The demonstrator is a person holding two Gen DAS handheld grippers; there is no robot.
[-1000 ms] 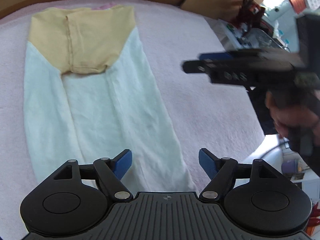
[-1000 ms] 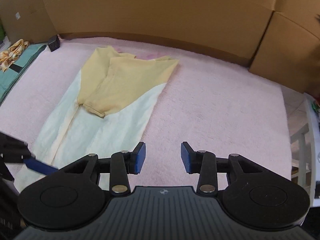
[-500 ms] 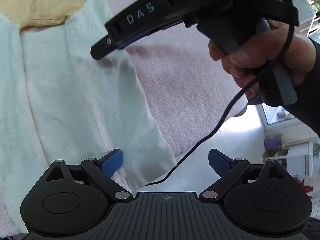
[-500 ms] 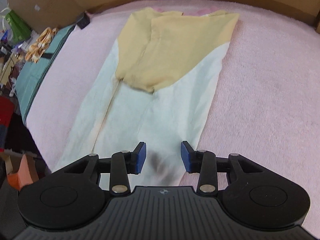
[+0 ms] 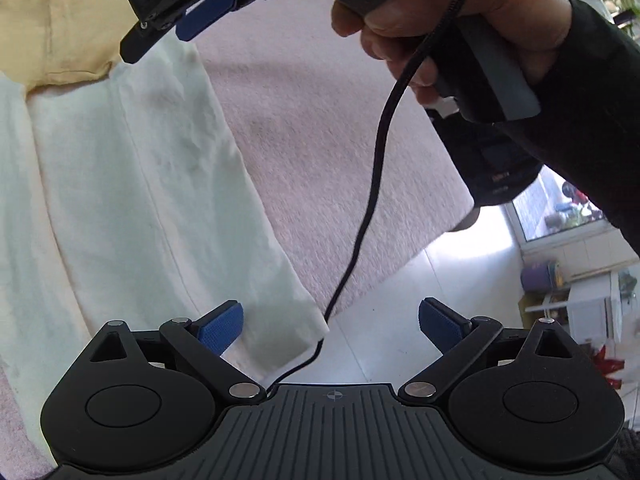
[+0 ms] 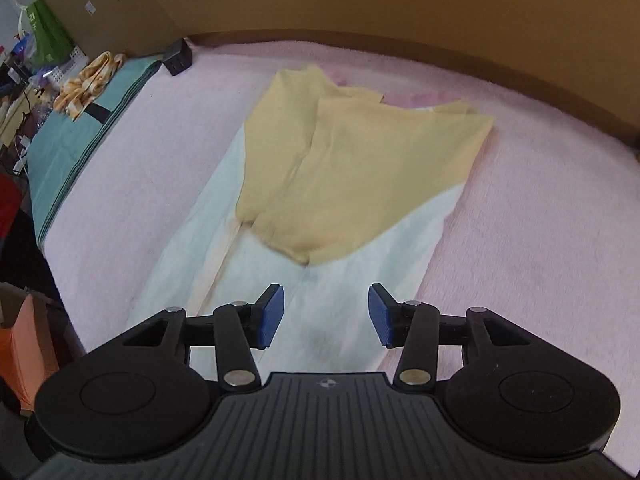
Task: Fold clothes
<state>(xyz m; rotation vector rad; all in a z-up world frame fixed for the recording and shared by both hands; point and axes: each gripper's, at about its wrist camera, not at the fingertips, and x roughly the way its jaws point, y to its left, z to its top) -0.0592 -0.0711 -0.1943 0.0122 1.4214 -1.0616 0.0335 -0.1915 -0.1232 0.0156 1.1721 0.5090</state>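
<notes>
black cable (image 5: 372, 184) dangles before the open left tool (image 5: 330, 322); right tool (image 6: 326, 316) open over garment (image 6: 320, 208).

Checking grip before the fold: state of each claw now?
Left claw: wide open, holding nothing, corner of the garment between its fingers.
Right claw: open, just been opening, empty, above the garment.

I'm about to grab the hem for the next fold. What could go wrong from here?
The black cable hangs across the garment corner, right between the open left gripper pads; it may get pinched with the cloth. That corner overhangs the pink blanket edge and may slip. The open right gripper could drag folded layers.
</notes>
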